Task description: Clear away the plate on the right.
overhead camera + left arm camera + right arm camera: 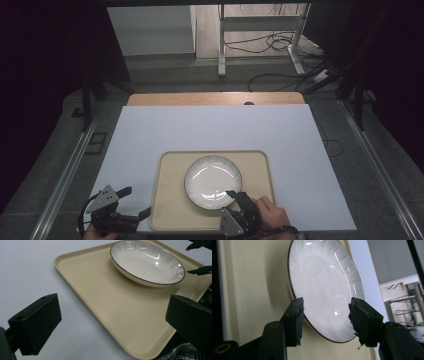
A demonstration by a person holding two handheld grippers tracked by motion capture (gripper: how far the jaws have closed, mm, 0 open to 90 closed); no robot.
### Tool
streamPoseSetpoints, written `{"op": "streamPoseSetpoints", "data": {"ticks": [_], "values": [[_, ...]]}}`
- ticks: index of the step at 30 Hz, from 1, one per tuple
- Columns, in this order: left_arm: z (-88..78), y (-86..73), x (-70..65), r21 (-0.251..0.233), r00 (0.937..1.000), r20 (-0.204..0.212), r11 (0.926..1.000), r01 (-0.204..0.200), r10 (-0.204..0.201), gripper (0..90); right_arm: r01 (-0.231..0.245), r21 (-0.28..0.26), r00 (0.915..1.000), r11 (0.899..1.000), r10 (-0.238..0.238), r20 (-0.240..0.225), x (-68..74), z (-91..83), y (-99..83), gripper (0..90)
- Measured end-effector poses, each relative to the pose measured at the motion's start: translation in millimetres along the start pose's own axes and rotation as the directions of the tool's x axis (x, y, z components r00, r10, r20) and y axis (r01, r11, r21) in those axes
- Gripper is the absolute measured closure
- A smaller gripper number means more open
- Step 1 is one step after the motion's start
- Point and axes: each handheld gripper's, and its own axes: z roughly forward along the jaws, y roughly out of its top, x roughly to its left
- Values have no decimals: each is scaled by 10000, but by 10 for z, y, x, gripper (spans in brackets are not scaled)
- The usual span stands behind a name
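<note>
A white shallow plate (pixel 212 181) with a thin dark rim and fine grey ribbing sits on a beige tray (pixel 167 210) at the table's near edge. My right gripper (pixel 236 196), turned on its side, is open at the plate's near right rim. In the right gripper view the plate (pixel 324 287) stands between the jaws of the gripper (pixel 325 320), one by the rim on the tray (pixel 249 290) side, the other over the bowl. My left gripper (pixel 136 201) is wide open at the tray's near left corner, holding nothing. Its own view (pixel 112 322) looks across the tray (pixel 100 295) to the plate (pixel 147 261).
A white sheet (pixel 215 125) covers the table, with a strip of wood (pixel 215 98) showing at the far edge. Beyond it are grey floor, cables (pixel 270 42) and a metal desk frame (pixel 222 45). Dark curtains flank both sides.
</note>
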Motion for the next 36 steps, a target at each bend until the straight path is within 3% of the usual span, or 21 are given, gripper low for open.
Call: {"op": "streamPoseSetpoints", "data": {"ticks": [6,17,22,23,24,27,28,31,34,35,36], "values": [[-1,0,1,-4,10000,-11,10000,17,-17,0,-1003,-140,9939,9949,996,-475,-104,-2,-76,442],[0,0,2,-2,10000,-7,10000,22,-22,0,-2009,-241,9755,9793,1978,-964,-225,17,-182,398],[0,0,3,-1,10000,0,10000,23,-23,0,-2489,-304,9630,9680,2441,-1142,-306,13,-244,378],[1,0,2,4,10000,2,10000,22,-22,0,-2708,-297,9561,9622,2652,-1246,-337,15,-270,367],[1,0,2,4,10000,2,10000,22,-22,0,-2708,-297,9561,9622,2652,-1246,-337,15,-270,367],[0,0,2,5,10000,4,10000,22,-22,0,-3154,-245,9419,9486,3098,-1294,-383,29,-322,341],[0,0,2,5,10000,4,10000,22,-22,0,-3154,-245,9419,9486,3098,-1294,-383,29,-322,341],[3,0,0,-14,10000,10,10000,43,-43,0,-3534,-187,9277,9353,3478,-1355,-427,37,-370,313],[2,0,0,-19,10000,9,10000,45,-45,0,-3703,-146,9209,9288,3650,-1367,-447,41,-393,301],[2,0,0,-19,10000,15,10000,47,-47,0,-3894,-136,9130,9210,3840,-1382,-470,46,-422,289],[2,0,0,-19,10000,15,10000,47,-47,0,-3894,-136,9130,9210,3840,-1382,-470,46,-422,289]]}}
